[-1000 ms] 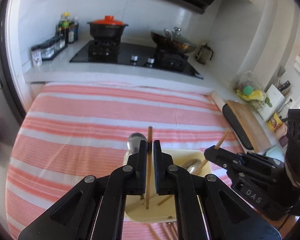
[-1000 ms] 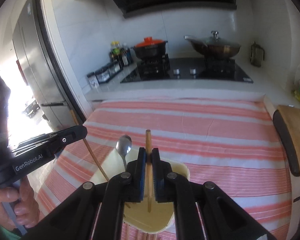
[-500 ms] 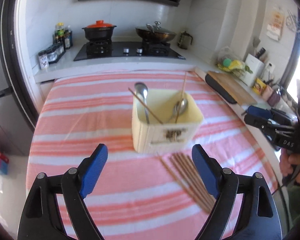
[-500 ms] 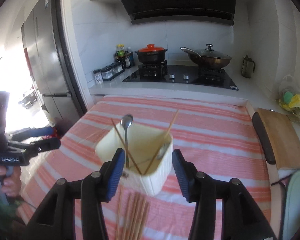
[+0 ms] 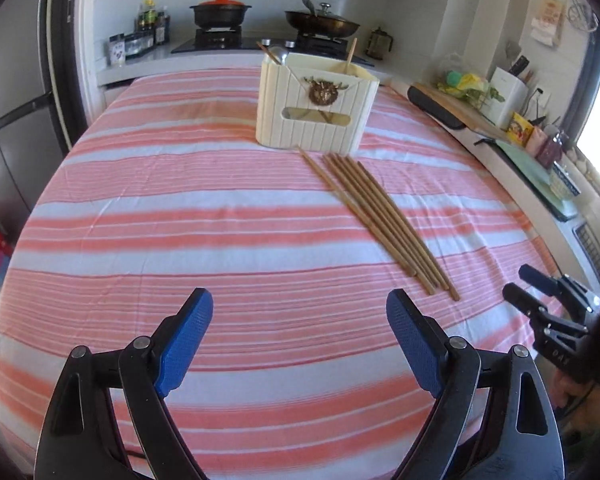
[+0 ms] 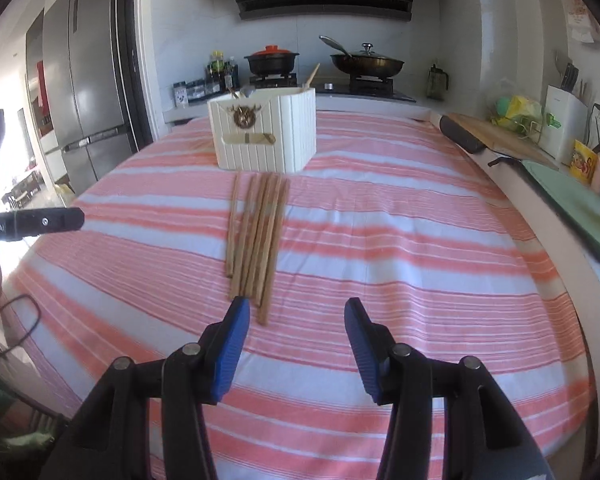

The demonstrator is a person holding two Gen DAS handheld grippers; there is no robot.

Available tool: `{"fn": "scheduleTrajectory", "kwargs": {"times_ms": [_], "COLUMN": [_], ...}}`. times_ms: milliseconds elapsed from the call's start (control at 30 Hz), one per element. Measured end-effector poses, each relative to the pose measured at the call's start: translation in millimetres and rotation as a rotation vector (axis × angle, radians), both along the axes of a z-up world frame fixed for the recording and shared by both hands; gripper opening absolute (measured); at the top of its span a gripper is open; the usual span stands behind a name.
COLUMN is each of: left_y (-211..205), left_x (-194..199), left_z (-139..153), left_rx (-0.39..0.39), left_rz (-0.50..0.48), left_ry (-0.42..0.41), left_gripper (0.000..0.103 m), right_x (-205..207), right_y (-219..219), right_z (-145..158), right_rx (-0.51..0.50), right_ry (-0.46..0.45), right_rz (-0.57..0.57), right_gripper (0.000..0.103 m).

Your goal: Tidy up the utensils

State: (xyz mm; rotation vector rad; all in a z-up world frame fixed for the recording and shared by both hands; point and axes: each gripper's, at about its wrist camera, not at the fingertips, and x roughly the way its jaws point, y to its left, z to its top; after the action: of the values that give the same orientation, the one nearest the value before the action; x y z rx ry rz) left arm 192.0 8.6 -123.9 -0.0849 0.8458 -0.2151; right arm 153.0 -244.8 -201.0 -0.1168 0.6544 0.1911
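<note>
A cream ribbed utensil holder (image 5: 315, 108) stands on the striped tablecloth (image 5: 180, 216), also in the right wrist view (image 6: 265, 134). A spoon (image 5: 278, 55) and two chopsticks (image 5: 351, 55) stick out of it. Several wooden chopsticks (image 5: 380, 216) lie side by side in front of it, and show in the right wrist view (image 6: 256, 236). My left gripper (image 5: 299, 340) is open and empty, low over the cloth. My right gripper (image 6: 297, 334) is open and empty, its left fingertip just behind the near chopstick ends; it also shows in the left wrist view (image 5: 540, 300).
A stove with a red-lidded pot (image 5: 220, 11) and a wok (image 5: 320, 22) stands behind the table. A cutting board (image 6: 496, 136) and counter clutter (image 5: 508, 92) lie along the right. A fridge (image 6: 88, 100) stands left.
Both grippers let go of their chopsticks into the holder, opened, and pulled back and down toward the near side of the table.
</note>
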Motion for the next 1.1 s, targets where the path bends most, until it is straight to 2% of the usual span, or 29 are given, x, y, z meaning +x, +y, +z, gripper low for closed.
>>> {"fn": "scheduleTrajectory", "kwargs": {"times_ms": [167, 400, 500, 600, 833, 967, 1100], "left_y": [0.1, 5.4, 3.9, 1.5, -2.2, -6.1, -14.8], "left_x": [-2.3, -5.4, -1.2, 5.5, 29.1, 49.8, 70.0], "left_z": [-14.2, -15.5, -16.9, -22.5, -45.0, -45.7, -44.2], "left_rx": [0.009, 0.002, -0.003, -0.030, -0.103, -0.133, -0.147], "left_rz": [0.052, 0.077, 0.078, 0.078, 0.096, 0.134, 0.174], "left_ry": [0.016, 0.027, 0.031, 0.041, 0.135, 0.142, 0.115], "left_gripper": [0.090, 0.090, 0.090, 0.091, 0.091, 0.091, 0.091], "right_x": [17.6, 43.3, 48.5, 50.7, 54.7, 56.1, 56.1], "right_y": [-5.5, -17.6, -22.5, -24.5, -24.7, -25.4, -20.5], "right_z": [-0.7, -26.5, -32.8, -37.0, -42.9, -44.4, -45.6], "right_rx": [0.024, 0.013, 0.007, 0.020, 0.020, 0.033, 0.011], "right_ry": [-0.010, 0.055, 0.057, 0.050, 0.069, 0.078, 0.076], "right_rz": [-0.030, -0.065, -0.079, -0.087, -0.080, -0.072, -0.059], "right_gripper": [0.050, 0.050, 0.050, 0.050, 0.050, 0.050, 0.050]}}
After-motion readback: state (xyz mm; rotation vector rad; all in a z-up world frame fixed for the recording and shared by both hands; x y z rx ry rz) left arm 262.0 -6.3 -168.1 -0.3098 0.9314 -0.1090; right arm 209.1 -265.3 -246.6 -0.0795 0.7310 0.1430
